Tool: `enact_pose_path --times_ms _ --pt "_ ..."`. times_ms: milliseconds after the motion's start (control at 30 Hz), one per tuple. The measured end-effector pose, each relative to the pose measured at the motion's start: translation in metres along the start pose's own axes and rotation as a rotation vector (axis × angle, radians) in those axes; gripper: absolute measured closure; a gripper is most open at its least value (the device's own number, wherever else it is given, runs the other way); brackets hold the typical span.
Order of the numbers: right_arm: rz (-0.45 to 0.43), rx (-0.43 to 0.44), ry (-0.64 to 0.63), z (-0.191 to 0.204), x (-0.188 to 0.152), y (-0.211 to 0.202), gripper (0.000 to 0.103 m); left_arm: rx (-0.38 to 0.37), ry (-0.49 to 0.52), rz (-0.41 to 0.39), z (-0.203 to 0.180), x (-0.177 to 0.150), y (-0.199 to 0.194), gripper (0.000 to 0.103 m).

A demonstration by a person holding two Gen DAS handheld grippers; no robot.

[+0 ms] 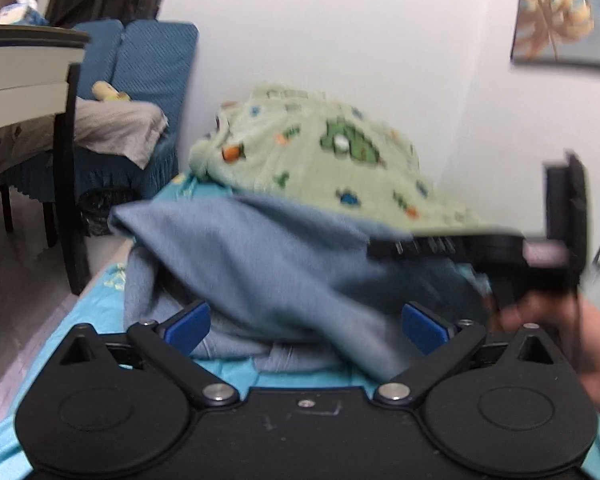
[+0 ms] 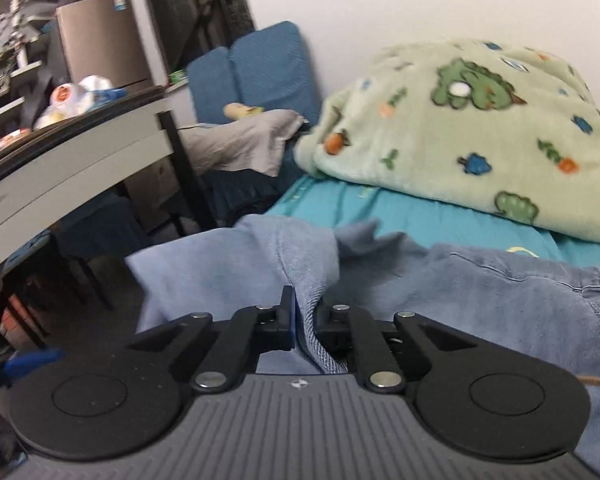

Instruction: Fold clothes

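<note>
A light-blue denim garment lies bunched on the teal bed sheet. One fold of it is lifted and drapes across the left wrist view. My left gripper stands open. Its blue pads are wide apart on either side of the cloth and do not press it. My right gripper is shut on a pinched fold of the denim garment. In the left wrist view the right gripper reaches in from the right, held by a hand, with the lifted fold hanging from it.
A green fleece blanket with a dinosaur print is heaped at the head of the bed, against the white wall. Left of the bed stand a table with clutter on it and blue-covered chairs with a grey cloth. A picture hangs on the wall.
</note>
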State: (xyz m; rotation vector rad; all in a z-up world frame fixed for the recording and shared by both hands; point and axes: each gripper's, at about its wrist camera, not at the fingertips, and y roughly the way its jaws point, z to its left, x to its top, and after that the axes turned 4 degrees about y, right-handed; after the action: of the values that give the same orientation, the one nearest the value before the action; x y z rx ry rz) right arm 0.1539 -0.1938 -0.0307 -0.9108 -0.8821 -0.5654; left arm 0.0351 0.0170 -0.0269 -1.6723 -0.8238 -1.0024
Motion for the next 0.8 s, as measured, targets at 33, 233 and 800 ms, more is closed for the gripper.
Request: enact_pose_path --times_ms 33,233,800 --pt "0.010 0.001 -0.024 0.009 -0.002 -0.008 0.096 0.003 -0.014 -0.023 0.002 0.002 -0.004 0.001" --pt "0.078 -0.021 -0.194 0.059 -0.034 -0.046 0.096 -0.007 -0.096 -0.082 0.016 0.010 -0.019 0.001" --pt "0.404 -0.143 -0.094 0.075 -0.124 -0.023 0.090 0.011 0.004 0.004 0.006 0.001 -0.005 0.002"
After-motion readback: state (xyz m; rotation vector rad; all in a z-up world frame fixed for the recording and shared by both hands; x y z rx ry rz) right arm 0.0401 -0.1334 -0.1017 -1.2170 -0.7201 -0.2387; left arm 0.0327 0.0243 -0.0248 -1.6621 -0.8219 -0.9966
